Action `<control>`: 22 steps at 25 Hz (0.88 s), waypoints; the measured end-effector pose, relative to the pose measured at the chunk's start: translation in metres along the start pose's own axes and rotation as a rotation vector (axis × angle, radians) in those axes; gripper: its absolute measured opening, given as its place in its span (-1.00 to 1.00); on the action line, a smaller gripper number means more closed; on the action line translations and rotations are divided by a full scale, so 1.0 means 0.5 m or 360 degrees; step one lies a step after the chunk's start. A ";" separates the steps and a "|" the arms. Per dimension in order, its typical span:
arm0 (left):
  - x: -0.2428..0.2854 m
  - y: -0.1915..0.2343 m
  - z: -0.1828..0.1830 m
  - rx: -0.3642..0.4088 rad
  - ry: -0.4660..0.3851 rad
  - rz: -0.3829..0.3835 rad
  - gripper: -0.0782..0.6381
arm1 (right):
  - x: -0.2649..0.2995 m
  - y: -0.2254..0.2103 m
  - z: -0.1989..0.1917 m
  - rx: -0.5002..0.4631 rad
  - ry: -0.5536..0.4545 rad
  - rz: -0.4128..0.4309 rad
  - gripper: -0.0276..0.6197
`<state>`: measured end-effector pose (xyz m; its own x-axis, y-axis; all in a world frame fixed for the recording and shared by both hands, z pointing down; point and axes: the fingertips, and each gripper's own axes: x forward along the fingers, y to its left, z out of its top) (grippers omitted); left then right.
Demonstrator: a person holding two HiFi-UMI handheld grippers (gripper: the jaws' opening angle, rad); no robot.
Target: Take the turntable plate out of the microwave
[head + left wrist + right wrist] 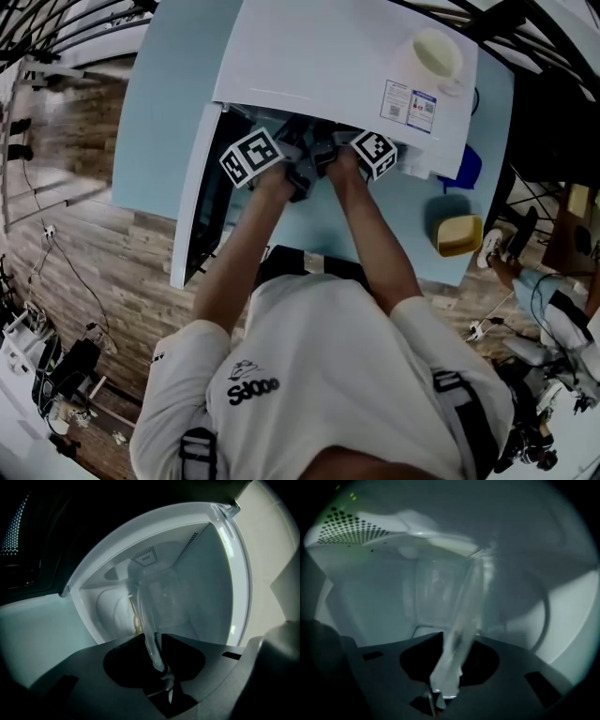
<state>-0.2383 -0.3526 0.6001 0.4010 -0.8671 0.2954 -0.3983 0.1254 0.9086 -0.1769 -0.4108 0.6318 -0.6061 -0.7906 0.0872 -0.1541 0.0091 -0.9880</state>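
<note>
Both tools reach into the open microwave [337, 56] on the blue counter [169, 112], its door [192, 206] swung left. The left tool [157, 641] is clamped on the rim of the glass turntable plate [161, 597] (seen edge-on), and the right tool [454, 644] grips that rim too. The plate is inside the cavity.

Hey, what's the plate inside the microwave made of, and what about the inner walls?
The plate looks like clear glass, smooth and glossy: the back of the cavity shows through it and its rim glints. The walls look like white-coated metal with a soft sheen, though the coating hides what is underneath.
</note>
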 end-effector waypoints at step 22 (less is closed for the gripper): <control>-0.145 0.039 -0.076 0.0086 0.0056 -0.0003 -0.37 | -0.119 0.015 -0.079 0.0143 -0.0015 0.0075 -0.83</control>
<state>-0.2438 -0.2692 0.6079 0.4302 -0.8498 0.3045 -0.4412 0.0964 0.8922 -0.1729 -0.3393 0.6243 -0.6033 -0.7965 0.0399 -0.0548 -0.0085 -0.9985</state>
